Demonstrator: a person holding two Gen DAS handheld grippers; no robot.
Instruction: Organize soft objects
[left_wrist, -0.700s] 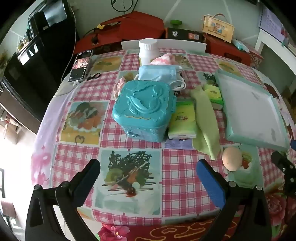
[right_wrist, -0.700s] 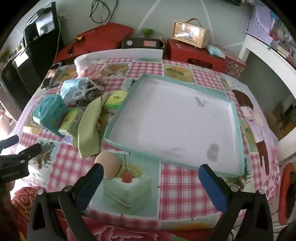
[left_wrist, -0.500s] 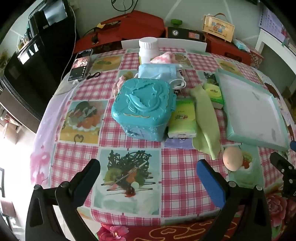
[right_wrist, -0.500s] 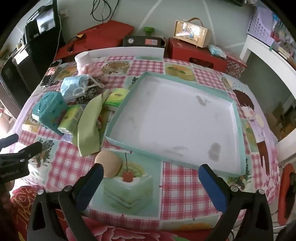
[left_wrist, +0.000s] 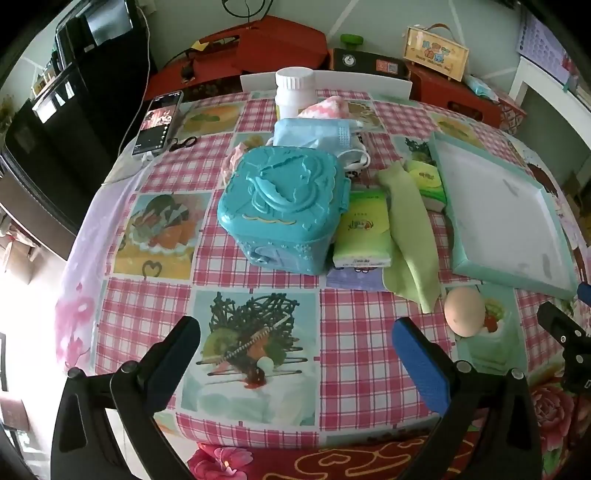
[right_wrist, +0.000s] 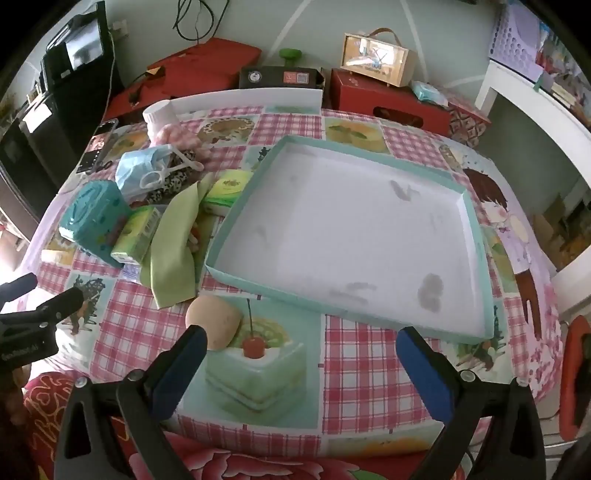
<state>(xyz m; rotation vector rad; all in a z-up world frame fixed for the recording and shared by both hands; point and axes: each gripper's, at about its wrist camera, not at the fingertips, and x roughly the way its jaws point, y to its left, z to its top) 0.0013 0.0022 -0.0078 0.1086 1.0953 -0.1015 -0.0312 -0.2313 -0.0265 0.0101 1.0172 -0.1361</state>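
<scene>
Grippers: left gripper (left_wrist: 295, 354) and right gripper (right_wrist: 299, 354) both spread wide, nothing between the fingers, both angled down over the near edge of the table (left_wrist: 354, 332)
Tray: empty teal tray (right_wrist: 476, 243) on the right half of the table, one corner near the near edge; judged to be the target for the soft items
Soft items: green cloth (left_wrist: 410, 236), two tissue packs (left_wrist: 364, 229), blue mask (left_wrist: 314, 133) and pink cloth (left_wrist: 328, 109), bunched mid-table just left of the tray
Hard items: teal box (left_wrist: 284, 203) touching one tissue pack; white bottle (left_wrist: 294, 92) at the far edge, just behind the masks; egg (left_wrist: 463, 310) near the near edge, just beside the tray corner and the cloth tip
Risk, egg: reach toward the cloth tip may nudge the egg; it could roll off the near edge
Risk, cloth: cloth overlaps a tissue pack and lies against the second; a pull may drag them along or pinch the tablecloth
Risk, mask: ear loops tangle with the patterned piece beneath; lifting one may bring several, or tip the bottle
Risk, box: rigid and does not look soft; sweeping past it may shove it toward the left edge
Risk, grippers: the two sit near each other by the egg; crossing paths may collide
</scene>
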